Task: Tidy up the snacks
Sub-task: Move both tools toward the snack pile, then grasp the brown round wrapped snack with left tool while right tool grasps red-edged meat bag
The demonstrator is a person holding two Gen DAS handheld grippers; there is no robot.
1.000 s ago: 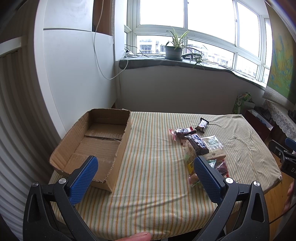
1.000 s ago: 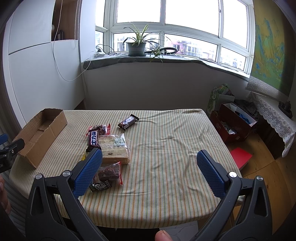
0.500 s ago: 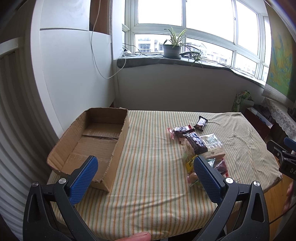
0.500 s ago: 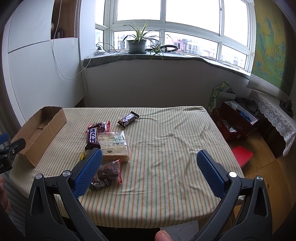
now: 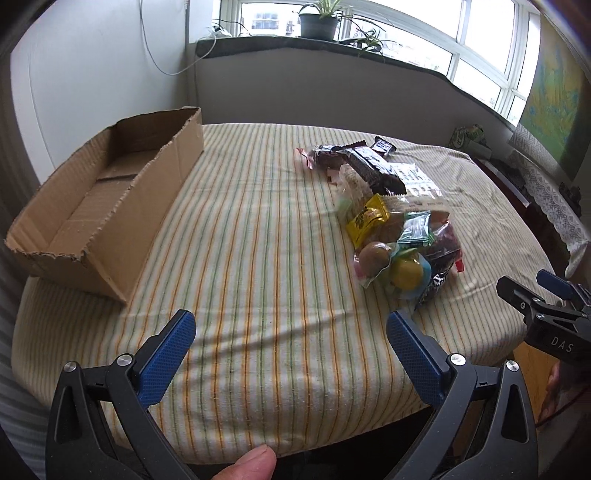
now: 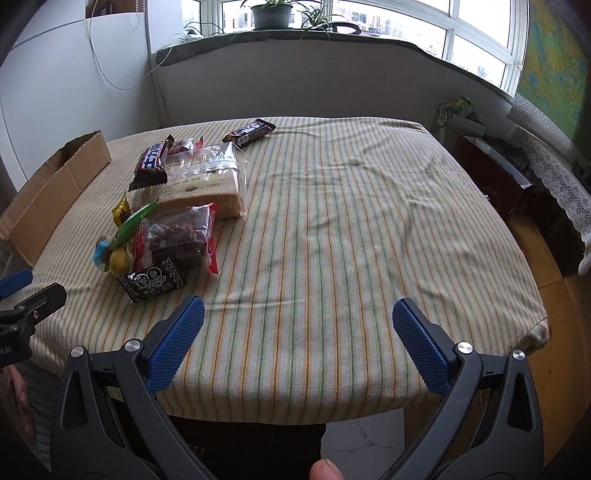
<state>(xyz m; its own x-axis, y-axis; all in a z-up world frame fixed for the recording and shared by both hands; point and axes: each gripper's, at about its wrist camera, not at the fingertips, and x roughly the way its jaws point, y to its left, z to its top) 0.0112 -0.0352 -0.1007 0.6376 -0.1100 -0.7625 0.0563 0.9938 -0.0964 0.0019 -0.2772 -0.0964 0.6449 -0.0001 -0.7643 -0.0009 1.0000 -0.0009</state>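
Left gripper [image 5: 291, 334]: jaws wide apart, holding nothing, over the near edge of the table [image 5: 258, 258]. Right gripper [image 6: 297, 321]: likewise spread and bare. Snacks [image 5: 388, 221]: heaped at 1 o'clock in the left view. Box [image 5: 107, 199]: at 10 o'clock, well apart from them.

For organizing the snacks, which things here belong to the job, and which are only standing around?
Belong to the job:
- open brown cardboard box
- pile of wrapped snacks
- dark chocolate bar lying apart
- left gripper, right gripper, both open

Only around:
- potted green plant
- white cable on wall
- striped tablecloth
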